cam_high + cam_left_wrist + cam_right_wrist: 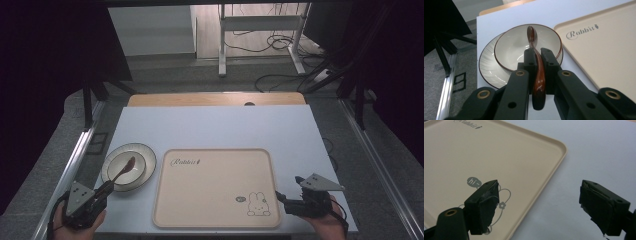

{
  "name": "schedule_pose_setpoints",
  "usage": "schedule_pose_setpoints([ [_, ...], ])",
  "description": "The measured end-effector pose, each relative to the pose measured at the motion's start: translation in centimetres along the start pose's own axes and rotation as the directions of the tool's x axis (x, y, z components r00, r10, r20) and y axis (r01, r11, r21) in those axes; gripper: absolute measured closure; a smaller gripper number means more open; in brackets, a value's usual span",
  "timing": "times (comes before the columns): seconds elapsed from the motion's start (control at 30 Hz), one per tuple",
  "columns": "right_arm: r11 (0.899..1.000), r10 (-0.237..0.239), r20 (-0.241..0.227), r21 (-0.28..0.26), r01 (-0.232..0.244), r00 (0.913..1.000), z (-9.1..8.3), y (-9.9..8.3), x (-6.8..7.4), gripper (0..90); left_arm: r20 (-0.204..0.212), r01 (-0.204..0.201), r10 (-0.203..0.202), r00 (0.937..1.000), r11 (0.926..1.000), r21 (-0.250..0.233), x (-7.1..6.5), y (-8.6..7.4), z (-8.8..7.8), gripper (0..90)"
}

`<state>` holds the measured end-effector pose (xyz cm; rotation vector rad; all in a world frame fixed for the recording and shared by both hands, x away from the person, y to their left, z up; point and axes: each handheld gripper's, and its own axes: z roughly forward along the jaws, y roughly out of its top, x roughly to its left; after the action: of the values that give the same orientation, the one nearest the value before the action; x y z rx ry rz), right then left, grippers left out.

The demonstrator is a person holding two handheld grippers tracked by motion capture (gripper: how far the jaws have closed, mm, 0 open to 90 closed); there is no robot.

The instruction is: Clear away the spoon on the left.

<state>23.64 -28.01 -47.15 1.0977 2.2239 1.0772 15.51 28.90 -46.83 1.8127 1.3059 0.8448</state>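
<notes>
Bowl (pixel 516 47): cream, brown-rimmed, set on a ribbed plate (pixel 489 70) at the left of the white desk (pixel 215 125). The head of a brown spoon (pixel 536 67) is seen over the bowl's inside, its handle leading back over the rim.

Tray (pixel 210 190): beige, rabbit print, laid just right of the plate, nothing on it.

Left tool (pixel 538 58): jaws pressed on the spoon handle.

Right tool (pixel 539 205): jaws spread wide, nothing gripped, held above the tray's right edge.
</notes>
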Motion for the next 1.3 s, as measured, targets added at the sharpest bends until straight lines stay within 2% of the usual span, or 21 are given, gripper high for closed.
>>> schedule_pose_setpoints([
  [0.87,1.000,0.003,0.003,-0.003,-0.003,1.0000,-0.1,0.0,0.0,16.6,0.019,-0.011,0.012,0.9998,0.9980,-0.062,-0.6,1.5,-0.7,84.2],
  [1.3,1.000,0.003,0.004,-0.003,-0.003,1.0000,0.0,0.0,0.0,16.6,0.056,-0.001,0.007,0.9984,0.9959,-0.090,-0.8,2.5,-0.4,84.2],
])
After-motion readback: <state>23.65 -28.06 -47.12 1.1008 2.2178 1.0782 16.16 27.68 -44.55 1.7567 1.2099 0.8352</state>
